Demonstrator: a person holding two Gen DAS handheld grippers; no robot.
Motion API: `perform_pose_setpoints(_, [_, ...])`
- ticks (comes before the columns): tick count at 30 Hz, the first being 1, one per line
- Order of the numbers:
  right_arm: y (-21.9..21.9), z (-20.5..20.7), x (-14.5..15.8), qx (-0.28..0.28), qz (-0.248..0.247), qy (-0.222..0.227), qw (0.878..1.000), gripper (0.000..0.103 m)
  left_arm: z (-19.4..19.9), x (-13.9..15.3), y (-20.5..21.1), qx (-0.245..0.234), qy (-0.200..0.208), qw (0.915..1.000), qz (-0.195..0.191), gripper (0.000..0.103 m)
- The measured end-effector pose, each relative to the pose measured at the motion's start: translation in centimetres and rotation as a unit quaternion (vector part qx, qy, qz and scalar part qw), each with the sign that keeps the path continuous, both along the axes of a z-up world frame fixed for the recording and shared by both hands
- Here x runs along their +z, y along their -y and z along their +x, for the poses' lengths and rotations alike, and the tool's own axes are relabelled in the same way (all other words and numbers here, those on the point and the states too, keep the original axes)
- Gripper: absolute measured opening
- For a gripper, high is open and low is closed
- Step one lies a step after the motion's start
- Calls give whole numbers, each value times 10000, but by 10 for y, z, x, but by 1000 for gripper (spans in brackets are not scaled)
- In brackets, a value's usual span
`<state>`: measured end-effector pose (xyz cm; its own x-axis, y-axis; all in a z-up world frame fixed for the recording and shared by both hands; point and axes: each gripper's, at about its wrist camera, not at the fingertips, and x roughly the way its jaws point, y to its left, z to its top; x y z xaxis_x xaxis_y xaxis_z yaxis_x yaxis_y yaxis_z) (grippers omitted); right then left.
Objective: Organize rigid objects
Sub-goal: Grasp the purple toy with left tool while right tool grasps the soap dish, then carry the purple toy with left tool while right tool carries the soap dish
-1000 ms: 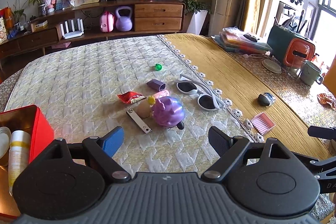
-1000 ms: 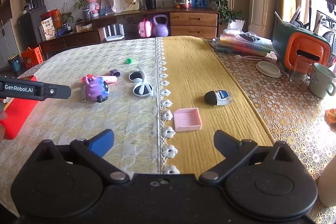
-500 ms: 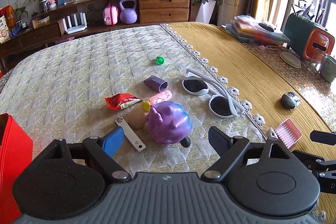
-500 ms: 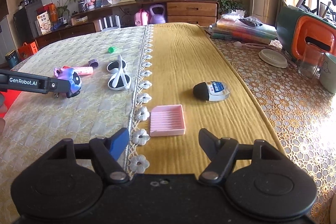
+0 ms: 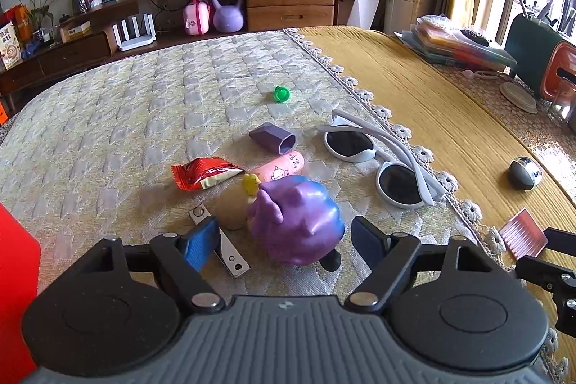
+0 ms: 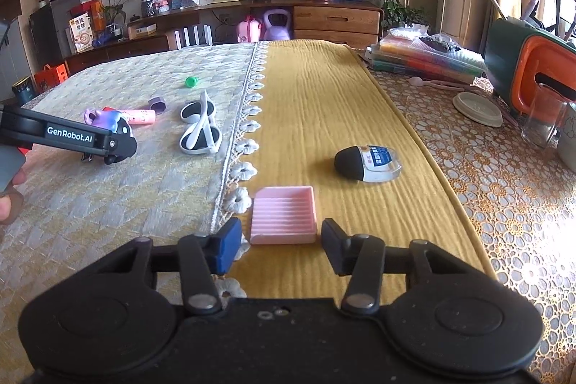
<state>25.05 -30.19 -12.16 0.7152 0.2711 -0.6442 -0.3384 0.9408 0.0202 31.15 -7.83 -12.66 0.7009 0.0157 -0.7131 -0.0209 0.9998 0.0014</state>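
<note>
Two grippers closing, neither gripping yet: left gripper [image 5: 284, 240] flanks a smooth, rounded purple plastic toy [image 5: 297, 220], likely slippery; right gripper [image 6: 280, 245] straddles the near edge of a stiff, light, ribbed pink square dish [image 6: 283, 215]

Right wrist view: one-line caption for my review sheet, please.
Right gripper closing around a pink ridged tray on the yellow cloth, pads not yet touching; white sunglasses lie beyond.

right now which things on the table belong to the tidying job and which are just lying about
Job:
purple toy
pink ridged tray
white sunglasses
pink tube
green cap
red box

Lying about:
mug
glass
stacked folders
</note>
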Motion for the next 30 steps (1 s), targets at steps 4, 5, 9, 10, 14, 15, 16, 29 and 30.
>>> perform_pose_setpoints(4, [-2,-4,0,-2,-95,81,9999,40,0,0,3,-21,25,10000,59,69])
perform_pose_setpoints(5, [-3,-5,0,-2,-122,108,9999,40,0,1,2,-3,26,10000,69,66])
perform_pose_setpoints(9, [-5,-7,1,-42,-169,157,9997,39,-1,2,3,-86,20,10000,32,53])
perform_pose_setpoints(10, [-6,-7,1,-46,-173,161,9997,39,-2,2,4,-96,24,9999,94,52])
perform_pose_setpoints(14, [-8,-12,5,-97,-176,224,9995,39,-4,4,5,-143,-17,9998,137,52])
perform_pose_setpoints(15, [-8,-14,6,-103,-167,239,9995,39,-6,5,4,-147,-37,9998,131,52])
perform_pose_setpoints(16, [-9,-16,8,-109,-154,249,9995,39,-7,5,4,-157,-56,9998,118,52])
perform_pose_setpoints(29, [-31,-45,33,-37,-66,316,9995,39,-44,29,-13,-204,-78,9997,-58,52])
perform_pose_setpoints(30, [-34,-49,36,-4,-48,327,9995,39,-49,32,-15,-211,-75,9997,-71,52])
